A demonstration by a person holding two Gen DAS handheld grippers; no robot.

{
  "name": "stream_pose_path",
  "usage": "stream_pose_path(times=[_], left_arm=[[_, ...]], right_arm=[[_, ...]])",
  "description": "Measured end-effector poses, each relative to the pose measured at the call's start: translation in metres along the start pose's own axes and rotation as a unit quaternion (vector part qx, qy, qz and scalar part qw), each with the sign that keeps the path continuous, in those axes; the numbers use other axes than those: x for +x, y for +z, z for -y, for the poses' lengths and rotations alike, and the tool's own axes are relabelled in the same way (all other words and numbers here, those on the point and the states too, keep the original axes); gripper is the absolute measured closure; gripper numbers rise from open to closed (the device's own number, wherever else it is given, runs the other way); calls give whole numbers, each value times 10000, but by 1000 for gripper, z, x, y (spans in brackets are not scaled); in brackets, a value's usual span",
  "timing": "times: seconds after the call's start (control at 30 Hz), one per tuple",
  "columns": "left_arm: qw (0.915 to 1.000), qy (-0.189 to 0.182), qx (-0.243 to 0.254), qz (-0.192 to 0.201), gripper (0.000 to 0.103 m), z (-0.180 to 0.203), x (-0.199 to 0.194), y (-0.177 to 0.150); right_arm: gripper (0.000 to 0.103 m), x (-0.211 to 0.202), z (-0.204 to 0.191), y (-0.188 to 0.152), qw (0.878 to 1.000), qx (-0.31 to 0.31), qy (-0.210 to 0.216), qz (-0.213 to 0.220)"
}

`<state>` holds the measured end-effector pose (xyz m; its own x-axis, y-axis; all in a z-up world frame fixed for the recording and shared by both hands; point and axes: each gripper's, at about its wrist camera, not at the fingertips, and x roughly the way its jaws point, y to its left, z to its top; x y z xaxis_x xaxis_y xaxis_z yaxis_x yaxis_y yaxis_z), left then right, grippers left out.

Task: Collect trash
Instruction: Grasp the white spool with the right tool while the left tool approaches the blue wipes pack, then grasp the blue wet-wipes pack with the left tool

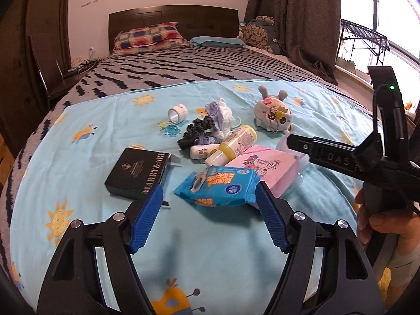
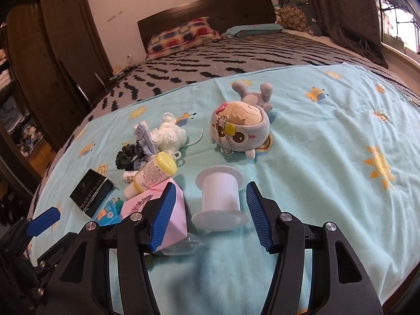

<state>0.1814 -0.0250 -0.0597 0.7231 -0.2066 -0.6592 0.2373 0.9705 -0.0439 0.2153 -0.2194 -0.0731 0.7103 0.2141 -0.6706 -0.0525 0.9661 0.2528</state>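
Hovering left gripper (image 1: 208,204): jaws spread wide, nothing gripped; the blue wet-wipe pack (image 1: 219,189) lies on the sheet between its blue pads (image 1: 148,219), close to the right pad, though I cannot tell whether they touch.
Right gripper (image 2: 208,210): jaws wide apart, holding nothing; an empty white spool (image 2: 220,197) stands upright on the sheet between the fingers, clear of both pads.
Pink box (image 2: 168,210): just left of the spool, partly behind the right gripper's left pad, with a crumpled clear wrapper (image 2: 183,246) at its near corner.
Black box (image 1: 139,172): left of the wipe pack, lying flat, gold lettering on its side.
Bottles: a yellow-capped bottle (image 1: 236,143) and a small white bottle (image 1: 203,152) lie on their sides behind the pink box.
Trash pile: dark, purple and white crumpled scraps (image 1: 210,122) heaped toward the sheet's middle.
Tape roll (image 1: 178,112): beyond the pile, with a blue trinket (image 1: 170,130) beside it.
Plush toy (image 2: 240,131): grey, upside down, toward the sheet's far edge.
Sheet (image 2: 328,157): light blue with sun prints, spread over the foot of the bed (image 2: 236,55).
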Motion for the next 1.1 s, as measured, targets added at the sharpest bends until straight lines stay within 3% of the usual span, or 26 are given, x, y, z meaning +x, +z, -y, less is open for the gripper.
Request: stream_pose_path(times=[0.37, 0.73, 0.9, 0.93, 0.97, 1.1], left_arm=[[9986, -72, -328, -402, 34, -12, 45, 13], [9986, -85, -193, -495, 32, -13, 47, 6], [9980, -147, -300, -532, 32, -16, 51, 6], [9979, -160, -334, -534, 32, -17, 51, 7], [9977, -149, -360, -548, 32, -17, 52, 7], [9978, -129, -332, -565, 32, -16, 53, 7]], right_arm=[[46, 32, 9, 2, 9991, 103, 86, -398], [45, 38, 22, -1, 9951, 346, 461, -804], [46, 49, 24, 1, 9937, 455, 608, -829], [54, 49, 22, 1, 9936, 435, 668, -804], [55, 49, 20, 1, 9937, 412, 672, -797], [55, 41, 14, 0, 9962, 169, 508, -685]])
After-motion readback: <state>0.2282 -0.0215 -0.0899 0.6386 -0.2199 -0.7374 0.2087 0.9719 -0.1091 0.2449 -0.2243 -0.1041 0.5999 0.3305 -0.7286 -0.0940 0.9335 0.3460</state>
